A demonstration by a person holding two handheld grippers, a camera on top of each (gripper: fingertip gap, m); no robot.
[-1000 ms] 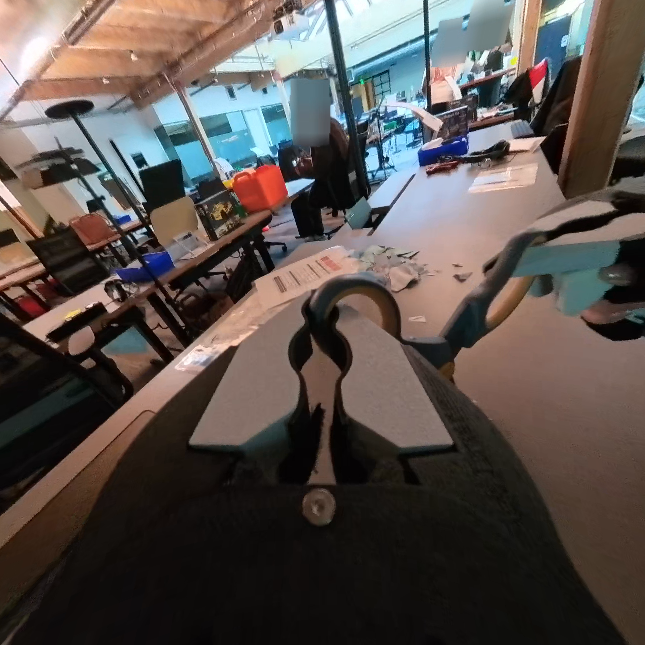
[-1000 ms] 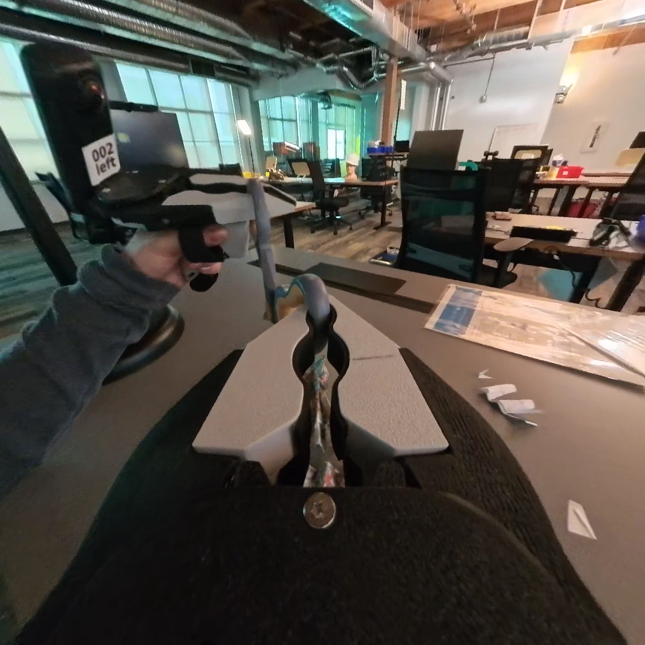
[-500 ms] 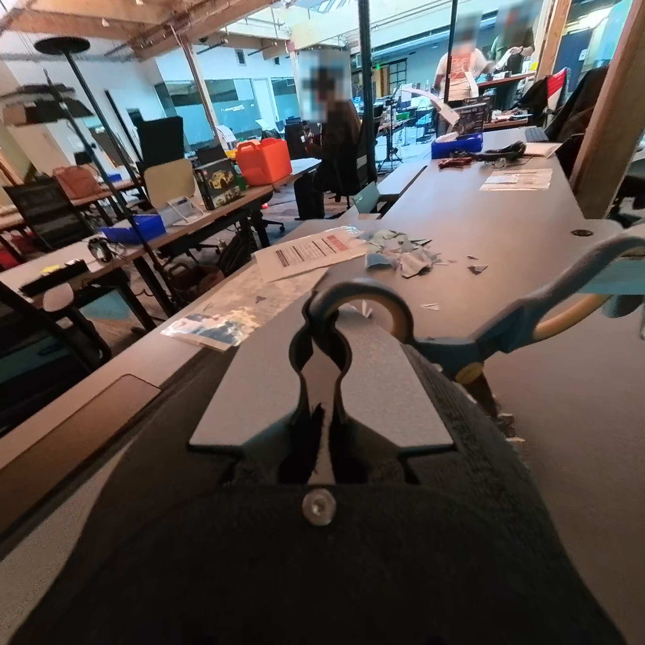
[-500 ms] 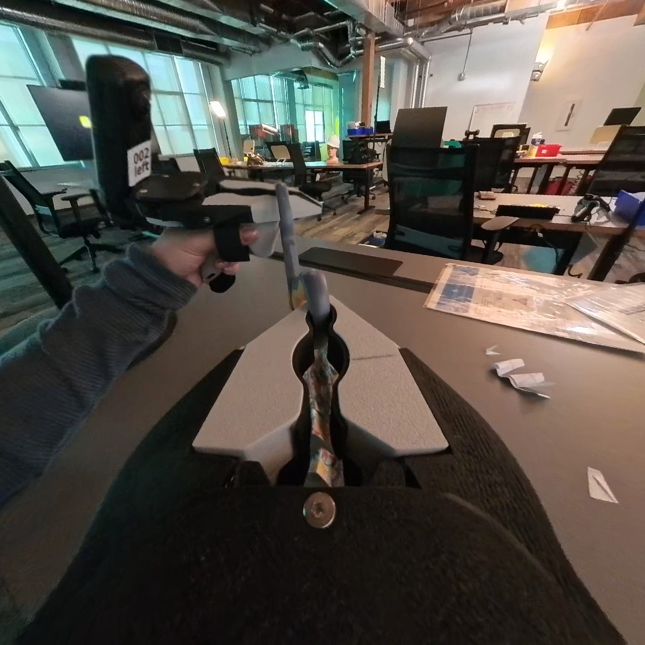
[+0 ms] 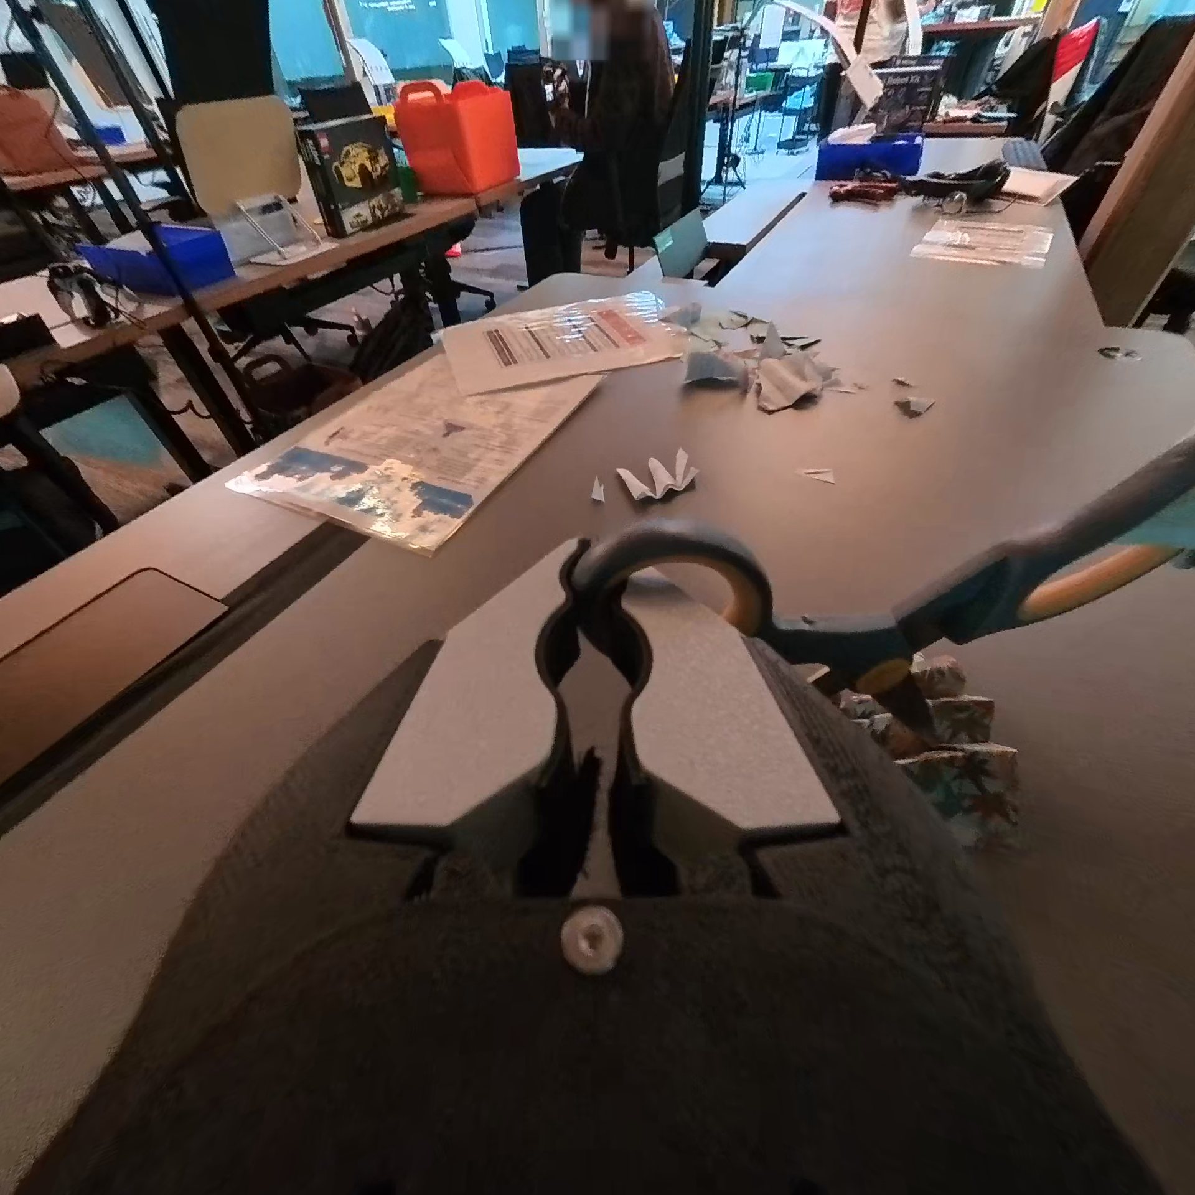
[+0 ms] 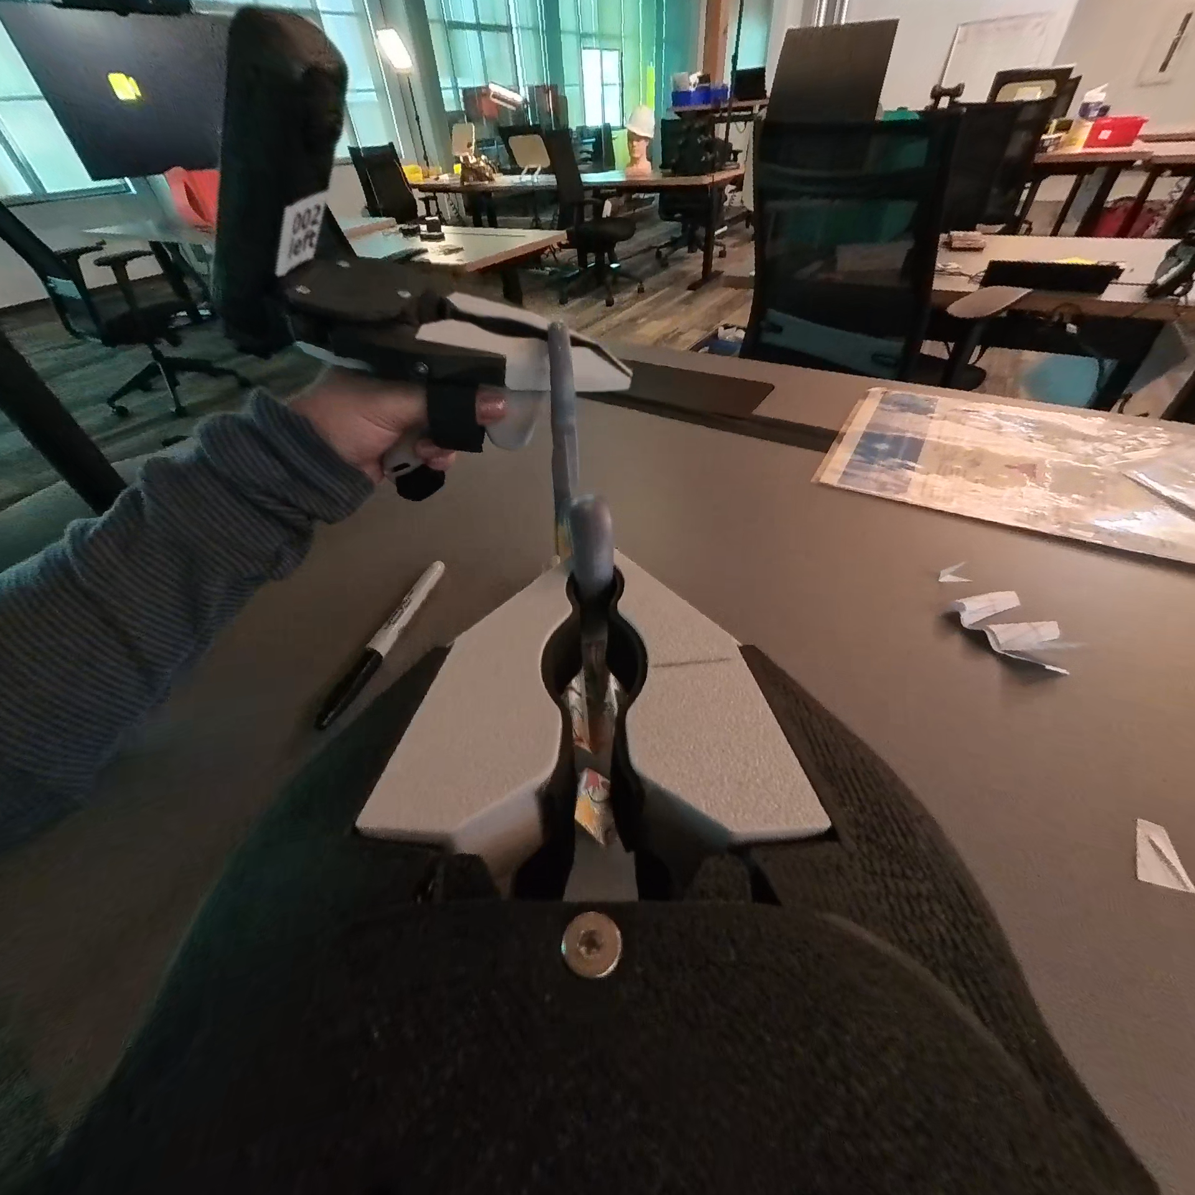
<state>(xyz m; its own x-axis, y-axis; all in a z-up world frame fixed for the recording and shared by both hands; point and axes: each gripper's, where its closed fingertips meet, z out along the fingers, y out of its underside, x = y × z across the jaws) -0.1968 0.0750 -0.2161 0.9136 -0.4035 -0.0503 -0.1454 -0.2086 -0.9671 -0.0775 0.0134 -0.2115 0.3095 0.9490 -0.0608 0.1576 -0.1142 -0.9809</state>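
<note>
Only the right wrist view shows the left gripper (image 6: pixel 556 352) from outside, held in a hand (image 6: pixel 381 433) with a striped sleeve, and a black marker (image 6: pixel 381 640) lying on the bench (image 6: pixel 840 646) just left of the right fingers; only the left wrist view shows the heap of paper scraps (image 5: pixel 763 368) far ahead of the left fingers and a patterned, accordion-folded paper (image 5: pixel 950 743) just to their right, under the scissor blades. One pair of scissors (image 5: pixel 834 621) – dark blue handles with orange-yellow lining – is shared between the two: the left gripper's fingers (image 5: pixel 491 705) are closed on one handle loop, which arches up just past their tips, while the other handle runs off to the right edge. The right gripper (image 6: pixel 595 582) has its fingers closed on the second handle loop (seen edge-on, greyish blue), with the patterned paper showing in the slot behind the tips. Two plastic-sleeved printed sheets (image 5: pixel 414 452) lie ahead and left of the left fingers – one overlapping the other. A crumpled white strip (image 5: pixel 656 478) sits just beyond the loop.
</note>
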